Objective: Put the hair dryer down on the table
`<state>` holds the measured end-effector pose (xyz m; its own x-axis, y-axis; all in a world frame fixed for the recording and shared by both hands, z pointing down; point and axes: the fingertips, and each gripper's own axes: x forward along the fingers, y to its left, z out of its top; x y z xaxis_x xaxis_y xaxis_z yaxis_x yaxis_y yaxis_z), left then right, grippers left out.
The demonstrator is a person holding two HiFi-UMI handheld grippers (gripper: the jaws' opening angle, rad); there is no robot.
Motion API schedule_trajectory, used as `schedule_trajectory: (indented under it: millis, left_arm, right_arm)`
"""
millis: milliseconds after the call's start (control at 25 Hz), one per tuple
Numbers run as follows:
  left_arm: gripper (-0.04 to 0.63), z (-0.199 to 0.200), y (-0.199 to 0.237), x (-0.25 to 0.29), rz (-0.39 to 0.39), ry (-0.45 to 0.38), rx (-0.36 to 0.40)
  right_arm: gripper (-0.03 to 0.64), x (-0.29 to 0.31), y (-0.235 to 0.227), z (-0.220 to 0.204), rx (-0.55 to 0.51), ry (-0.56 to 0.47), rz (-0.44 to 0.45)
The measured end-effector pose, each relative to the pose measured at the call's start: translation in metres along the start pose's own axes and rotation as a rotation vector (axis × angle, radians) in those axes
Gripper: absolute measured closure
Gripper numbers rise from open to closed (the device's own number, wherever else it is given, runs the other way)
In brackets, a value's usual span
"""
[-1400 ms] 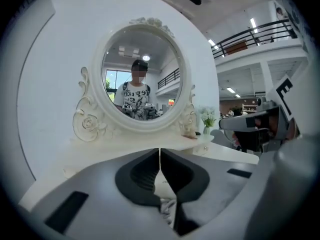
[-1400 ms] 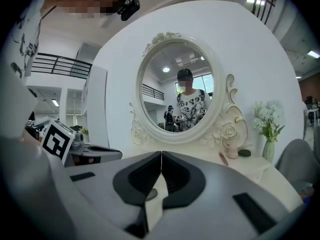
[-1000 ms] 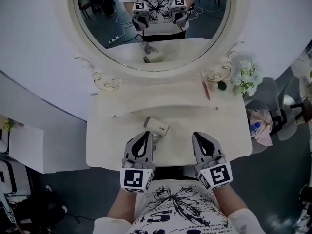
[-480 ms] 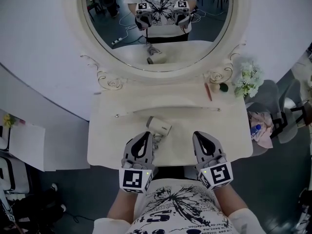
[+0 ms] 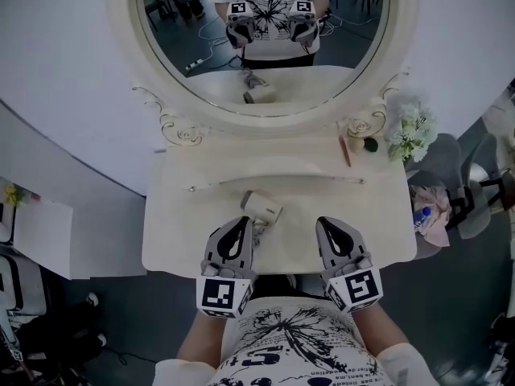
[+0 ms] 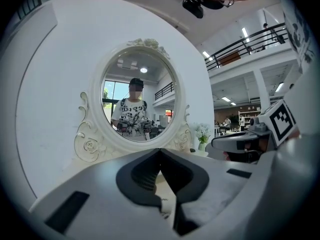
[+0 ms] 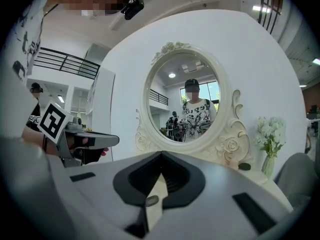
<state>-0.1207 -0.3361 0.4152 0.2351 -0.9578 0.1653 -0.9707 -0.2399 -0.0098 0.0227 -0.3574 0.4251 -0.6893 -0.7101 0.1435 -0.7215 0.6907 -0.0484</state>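
A cream hair dryer (image 5: 262,208) lies on its side on the cream dressing table (image 5: 181,244), barrel toward the mirror and handle toward the front edge. My left gripper (image 5: 242,220) hovers over the front edge just left of the handle, jaws shut with nothing between them. It shows shut too in the left gripper view (image 6: 160,150). My right gripper (image 5: 323,222) is level with it further right, apart from the dryer, tips together and empty, as in the right gripper view (image 7: 161,154).
An oval mirror (image 5: 265,47) in an ornate frame stands at the back of the table. A red stick (image 5: 344,150), small items (image 5: 355,144) and white flowers (image 5: 410,131) sit at the back right. A chair with a bottle (image 5: 418,213) is beside the table's right end.
The head view has shifted a little. The hair dryer and both grippers keep their places.
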Motion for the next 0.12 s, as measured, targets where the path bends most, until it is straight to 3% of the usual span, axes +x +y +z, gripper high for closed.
schedule_trajectory:
  millis: [120]
  left_arm:
    - [0.574, -0.0029, -0.0018, 0.0015, -0.005, 0.004, -0.009]
  right_arm:
    - [0.598, 0.0002, -0.0039, -0.0032, 0.008, 0.004, -0.005]
